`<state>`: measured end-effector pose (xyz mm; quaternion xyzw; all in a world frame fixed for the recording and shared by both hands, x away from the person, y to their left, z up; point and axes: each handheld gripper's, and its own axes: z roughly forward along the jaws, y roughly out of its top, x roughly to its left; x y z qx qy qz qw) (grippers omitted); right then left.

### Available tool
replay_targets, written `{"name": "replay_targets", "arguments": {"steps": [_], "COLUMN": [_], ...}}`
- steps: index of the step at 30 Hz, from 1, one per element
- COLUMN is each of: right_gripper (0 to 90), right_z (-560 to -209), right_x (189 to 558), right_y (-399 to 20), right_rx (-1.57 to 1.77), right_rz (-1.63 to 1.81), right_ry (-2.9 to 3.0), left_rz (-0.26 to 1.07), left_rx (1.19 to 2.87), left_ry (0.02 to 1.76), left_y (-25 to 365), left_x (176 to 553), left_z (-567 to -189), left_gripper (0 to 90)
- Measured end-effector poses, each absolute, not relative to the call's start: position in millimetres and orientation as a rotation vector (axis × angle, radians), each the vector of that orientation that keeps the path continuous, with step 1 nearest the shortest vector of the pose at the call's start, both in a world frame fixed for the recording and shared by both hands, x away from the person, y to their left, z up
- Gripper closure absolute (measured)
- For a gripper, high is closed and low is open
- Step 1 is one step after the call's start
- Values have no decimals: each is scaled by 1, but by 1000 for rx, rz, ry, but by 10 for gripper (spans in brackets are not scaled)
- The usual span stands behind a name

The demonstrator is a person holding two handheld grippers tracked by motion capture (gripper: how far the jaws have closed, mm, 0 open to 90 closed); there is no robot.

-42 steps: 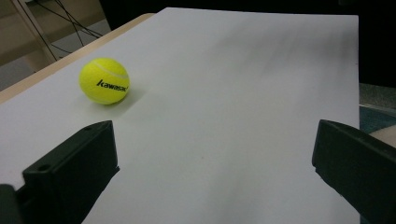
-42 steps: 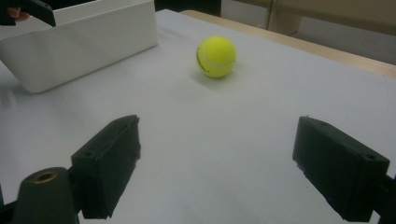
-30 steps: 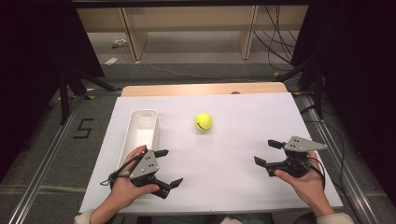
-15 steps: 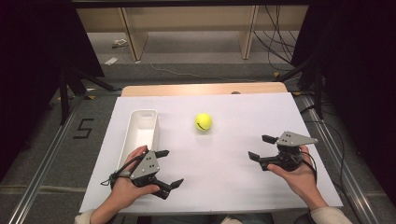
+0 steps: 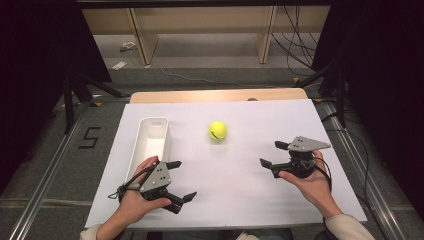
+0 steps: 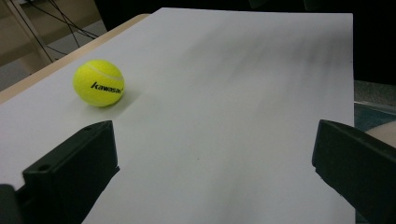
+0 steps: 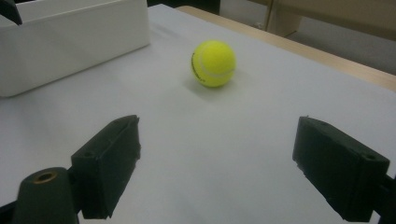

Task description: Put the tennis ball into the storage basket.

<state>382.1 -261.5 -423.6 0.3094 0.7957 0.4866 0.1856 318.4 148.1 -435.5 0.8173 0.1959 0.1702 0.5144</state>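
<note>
Two grippers, both with jaws spread wide and holding nothing — left gripper (image 5: 176, 180) near the white bin's (image 5: 148, 144) front end, right gripper (image 5: 274, 154) at the table's right. Yellow tennis ball (image 5: 218, 130) sits on the white tabletop (image 5: 235, 185) between them, farther back, just right of the bin.

My white table (image 5: 235, 185) sits evenly lit from above against dark surroundings, the tennis ball (image 7: 213, 63) casts a soft small shadow, and my gripper views look grainy, their near jaws blurred.
</note>
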Motion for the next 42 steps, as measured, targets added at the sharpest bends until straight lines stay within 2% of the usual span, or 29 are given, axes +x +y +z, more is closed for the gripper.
{"name": "replay_targets", "arguments": {"steps": [42], "right_gripper": [155], "right_z": [-422], "right_x": [412], "right_y": [-239], "right_rx": [872], "right_rz": [1365], "right_ry": [2228], "left_rz": [408], "left_rx": [1965], "left_ry": [468], "left_y": [148], "left_x": [319], "left_z": [-435], "left_gripper": [0]}}
